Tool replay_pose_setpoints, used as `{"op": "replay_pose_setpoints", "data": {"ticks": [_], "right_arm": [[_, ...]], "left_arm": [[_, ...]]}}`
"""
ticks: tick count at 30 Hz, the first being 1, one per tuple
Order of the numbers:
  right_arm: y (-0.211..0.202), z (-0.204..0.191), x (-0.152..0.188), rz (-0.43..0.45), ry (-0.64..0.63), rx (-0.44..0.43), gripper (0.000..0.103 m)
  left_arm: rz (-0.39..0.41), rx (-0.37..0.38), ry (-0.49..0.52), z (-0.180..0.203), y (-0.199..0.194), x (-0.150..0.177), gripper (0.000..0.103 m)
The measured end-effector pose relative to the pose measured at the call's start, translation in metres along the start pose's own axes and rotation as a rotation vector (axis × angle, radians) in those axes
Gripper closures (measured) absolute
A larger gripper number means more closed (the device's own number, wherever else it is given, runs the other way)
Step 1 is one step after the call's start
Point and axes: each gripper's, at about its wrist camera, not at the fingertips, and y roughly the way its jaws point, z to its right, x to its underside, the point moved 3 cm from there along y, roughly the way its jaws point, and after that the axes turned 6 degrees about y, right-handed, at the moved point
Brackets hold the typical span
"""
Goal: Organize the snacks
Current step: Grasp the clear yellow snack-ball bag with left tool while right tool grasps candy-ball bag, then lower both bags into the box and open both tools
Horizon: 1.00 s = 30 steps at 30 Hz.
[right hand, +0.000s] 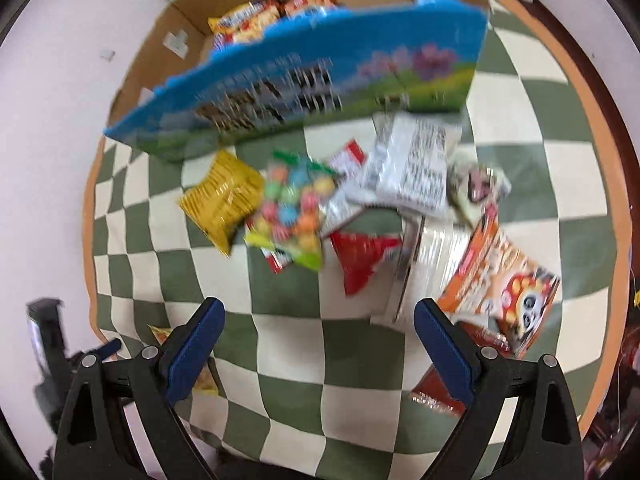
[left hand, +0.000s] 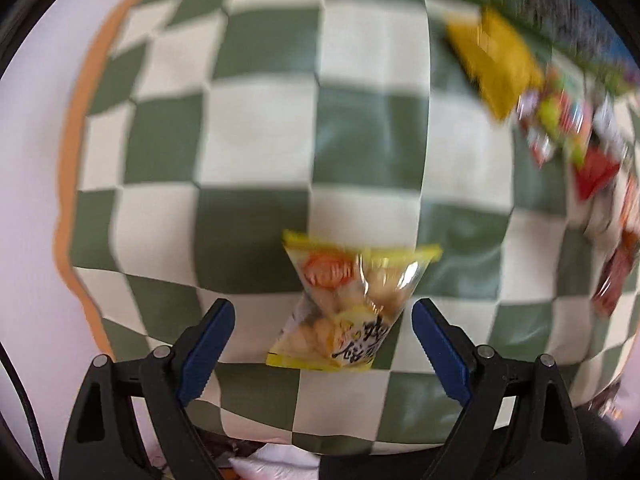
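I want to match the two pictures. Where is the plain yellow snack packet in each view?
Left wrist view: the yellow packet lies at the upper right, just below the blue box, blurred.
Right wrist view: the yellow packet lies left of centre, under the blue box's left end, beside the bag of coloured candy balls.
Shared landmark: the blue box on the green-and-cream checked cloth.

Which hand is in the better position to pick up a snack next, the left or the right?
Probably the left. Its open tongs already frame the clear yellow-edged bag of round snacks on the green-and-white checked cloth. The open right tongs have only bare cloth between them.
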Motion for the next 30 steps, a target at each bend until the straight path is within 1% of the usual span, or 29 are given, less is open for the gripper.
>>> {"op": "replay_pose_setpoints", "data": {"ticks": [3,4,5,6,8,11,16,19,21,22,23,24,26,27,28,30], "right_arm": [[0.006,0.002,0.001,-0.007,0.005,0.018,0.005],[0.008,0.000,0.001,-0.011,0.004,0.020,0.005],[0.010,-0.002,0.001,-0.013,0.002,0.021,0.005],[0.011,-0.004,-0.001,-0.013,0.000,0.022,0.005],[0.013,-0.008,-0.006,-0.012,0.001,0.026,0.005],[0.017,-0.012,-0.021,0.004,0.034,0.016,0.005],[0.038,-0.025,-0.057,0.027,0.099,-0.007,0.005],[0.061,-0.036,-0.073,0.009,0.104,-0.015,0.006],[0.077,-0.040,-0.080,-0.005,0.097,0.001,0.011],[0.085,-0.040,-0.082,-0.022,0.101,0.003,0.022],[0.093,-0.040,-0.082,-0.043,0.111,-0.003,0.036],[0.100,-0.038,-0.082,-0.059,0.119,0.001,0.040],[0.102,-0.039,-0.077,-0.048,0.085,0.005,0.043],[0.103,-0.041,-0.072,-0.057,0.040,0.015,0.043],[0.103,-0.043,-0.067,-0.072,0.004,0.026,0.047],[0.108,-0.048,-0.044,-0.137,-0.104,0.071,0.048]], "left_arm": [[-0.088,0.036,0.048,0.015,0.039,0.005,0.013],[-0.100,0.037,0.055,0.019,0.047,0.006,0.021],[-0.097,0.027,0.060,0.022,0.053,0.005,0.036],[-0.089,0.028,0.053,0.024,0.053,0.004,0.042],[-0.056,0.070,0.007,0.024,0.047,-0.003,0.047],[-0.009,0.108,-0.049,0.022,0.032,-0.020,0.049],[0.045,0.168,-0.141,0.020,0.012,-0.065,0.049],[0.039,0.193,-0.166,0.025,0.012,-0.085,0.049],[0.025,0.195,-0.173,0.027,0.015,-0.092,0.049],[0.018,0.194,-0.172,0.029,0.017,-0.094,0.049],[0.011,0.191,-0.169,0.030,0.018,-0.095,0.049],[0.008,0.189,-0.167,0.031,0.019,-0.095,0.049],[0.006,0.190,-0.155,0.032,0.020,-0.093,0.049],[-0.004,0.189,-0.151,0.032,0.020,-0.089,0.049],[-0.013,0.192,-0.149,0.036,0.021,-0.093,0.049],[-0.037,0.197,-0.135,0.040,0.024,-0.077,0.049]]}}
